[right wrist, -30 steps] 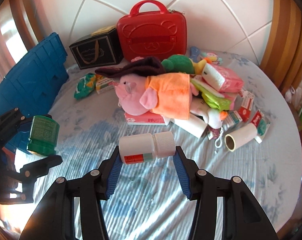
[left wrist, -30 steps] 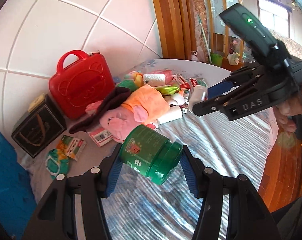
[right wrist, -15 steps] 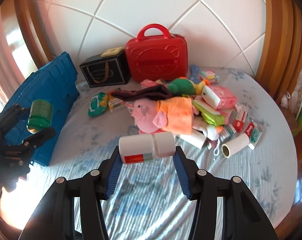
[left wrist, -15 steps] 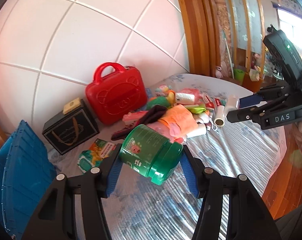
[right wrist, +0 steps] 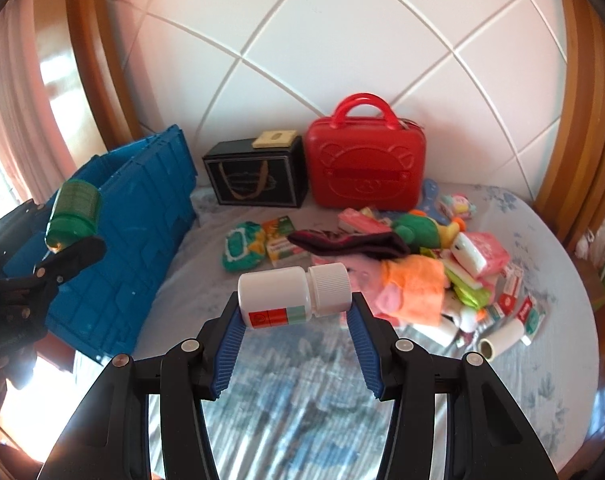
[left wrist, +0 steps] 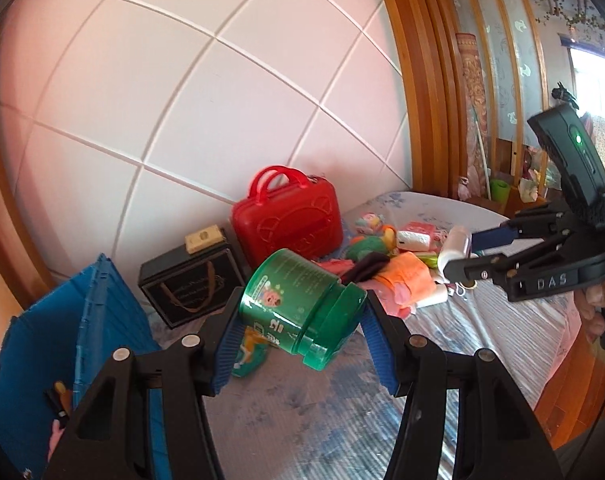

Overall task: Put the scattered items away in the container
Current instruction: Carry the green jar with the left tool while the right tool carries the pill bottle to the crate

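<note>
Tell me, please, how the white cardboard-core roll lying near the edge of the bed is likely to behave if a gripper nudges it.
The white cardboard-core roll lies on its side, so it would probably roll, perhaps toward the edge of the bed. Its hollow end suggests that it is light and might crush under a hard squeeze. The wrinkled sheet may slow it somewhat.

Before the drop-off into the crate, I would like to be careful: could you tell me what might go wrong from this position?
1. The green jar sits tilted in the left tool, gripped across base and lid; it could twist out.
2. The white bottle lies crosswise in the right tool, one pad on its ribbed cap, so it might slip.
3. Both tools may head for the blue crate together and collide.
</note>
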Available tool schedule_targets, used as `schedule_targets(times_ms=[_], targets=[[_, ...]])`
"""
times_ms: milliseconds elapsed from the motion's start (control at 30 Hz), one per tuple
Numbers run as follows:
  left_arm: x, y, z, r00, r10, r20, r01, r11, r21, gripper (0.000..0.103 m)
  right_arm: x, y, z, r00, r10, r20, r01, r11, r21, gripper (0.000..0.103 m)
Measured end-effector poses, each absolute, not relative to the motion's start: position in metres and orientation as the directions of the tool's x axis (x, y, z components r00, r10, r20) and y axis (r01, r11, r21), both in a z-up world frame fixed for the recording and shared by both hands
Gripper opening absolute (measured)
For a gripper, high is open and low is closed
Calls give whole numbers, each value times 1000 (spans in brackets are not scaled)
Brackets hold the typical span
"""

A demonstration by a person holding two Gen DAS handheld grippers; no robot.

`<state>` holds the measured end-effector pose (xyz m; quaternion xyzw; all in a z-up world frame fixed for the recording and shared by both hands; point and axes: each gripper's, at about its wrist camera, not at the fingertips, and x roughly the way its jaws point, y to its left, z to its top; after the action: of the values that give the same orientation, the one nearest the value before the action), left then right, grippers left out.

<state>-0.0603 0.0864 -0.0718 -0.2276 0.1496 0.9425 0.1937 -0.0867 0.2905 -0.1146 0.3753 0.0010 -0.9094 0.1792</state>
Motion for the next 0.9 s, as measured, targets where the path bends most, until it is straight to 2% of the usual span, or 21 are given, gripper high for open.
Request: schedule_targets(times_ms=[233,500,900], targets=[[-56,12,-44,-862,256,-437,-368,-909,195,55,-82,214,-91,-647,-369,-667,392,-911,124,50],[-47,-76,-20,-906,210,-367,-275,-952,135,55,-80,128,-68,-626,-416,-660,488,-869,85,50],[-30,-182,-22,-929,105,-354,-150,-983,104,55,-67,-5,-50,-577,-490,-653,630,-777,26,50]])
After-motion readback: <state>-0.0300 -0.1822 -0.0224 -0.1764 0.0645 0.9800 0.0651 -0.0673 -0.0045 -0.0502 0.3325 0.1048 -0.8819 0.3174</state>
